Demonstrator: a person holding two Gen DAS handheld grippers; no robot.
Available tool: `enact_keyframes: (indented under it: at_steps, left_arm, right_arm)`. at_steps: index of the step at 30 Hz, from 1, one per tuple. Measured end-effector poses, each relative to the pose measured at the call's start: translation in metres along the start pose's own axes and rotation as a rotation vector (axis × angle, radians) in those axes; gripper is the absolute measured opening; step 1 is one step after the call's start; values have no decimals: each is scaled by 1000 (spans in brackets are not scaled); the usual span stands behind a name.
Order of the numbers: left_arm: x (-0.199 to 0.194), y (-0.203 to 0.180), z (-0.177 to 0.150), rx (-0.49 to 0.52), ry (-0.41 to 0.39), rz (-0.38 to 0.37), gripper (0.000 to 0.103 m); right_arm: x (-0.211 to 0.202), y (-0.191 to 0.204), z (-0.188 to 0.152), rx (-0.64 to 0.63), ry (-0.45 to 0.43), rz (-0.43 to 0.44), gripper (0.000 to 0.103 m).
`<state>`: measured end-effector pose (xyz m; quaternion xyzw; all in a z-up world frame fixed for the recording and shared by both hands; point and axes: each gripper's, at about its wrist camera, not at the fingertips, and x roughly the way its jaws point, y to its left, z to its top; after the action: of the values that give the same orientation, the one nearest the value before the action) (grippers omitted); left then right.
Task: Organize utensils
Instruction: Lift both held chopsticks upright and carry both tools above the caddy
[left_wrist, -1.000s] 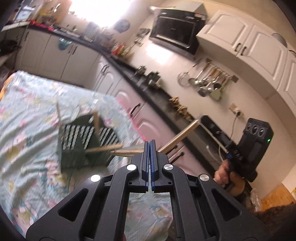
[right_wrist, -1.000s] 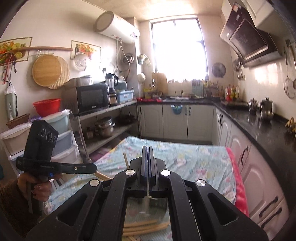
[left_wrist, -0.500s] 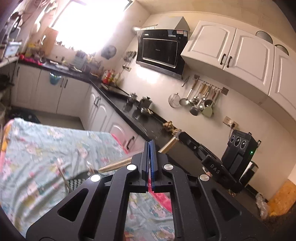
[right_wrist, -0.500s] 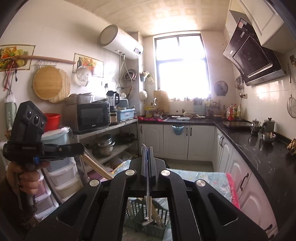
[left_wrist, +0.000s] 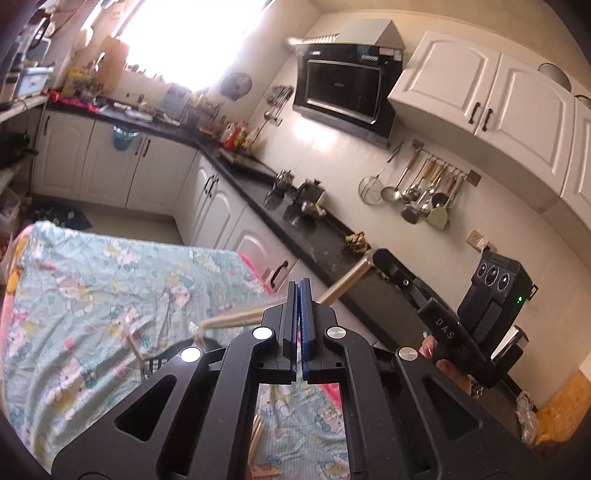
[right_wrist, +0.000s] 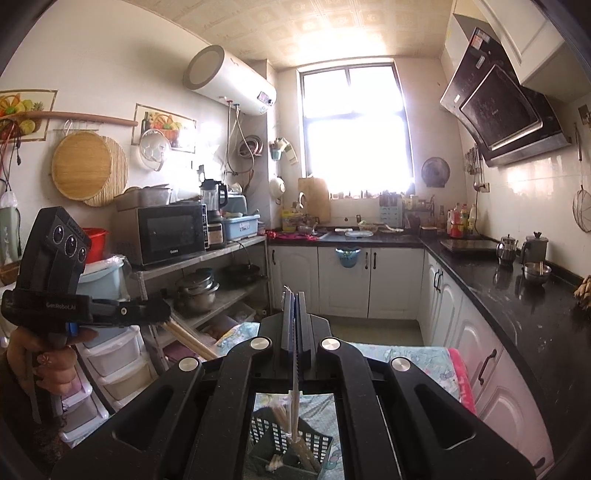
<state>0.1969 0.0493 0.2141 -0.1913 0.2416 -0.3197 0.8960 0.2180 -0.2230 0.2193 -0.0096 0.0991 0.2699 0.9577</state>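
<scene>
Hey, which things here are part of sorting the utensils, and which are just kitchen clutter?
Job: green basket; wooden sticks in the left gripper; wooden handle in the right gripper.
Clutter: microwave; hanging ladles; kettle; red basin.

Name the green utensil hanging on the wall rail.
The pale green spatula, rightmost on the rail; the ladles and wire strainer beside it are silvery metal.

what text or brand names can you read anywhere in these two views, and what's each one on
"DAS": on the right gripper, along its arm.
"GenRobot.AI": on the left gripper, on its body.
"Galanz", faint and uncertain: on the microwave.
Range hood logo, water heater display and condiment bottles: too small or blurred to read.
</scene>
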Motion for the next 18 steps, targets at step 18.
enact_keyframes:
  at_steps: [18]
  left_arm:
    - [34,23,-41,-34,114,37,0]
  right_arm:
    - [46,-1,-50,14,121,-6,1]
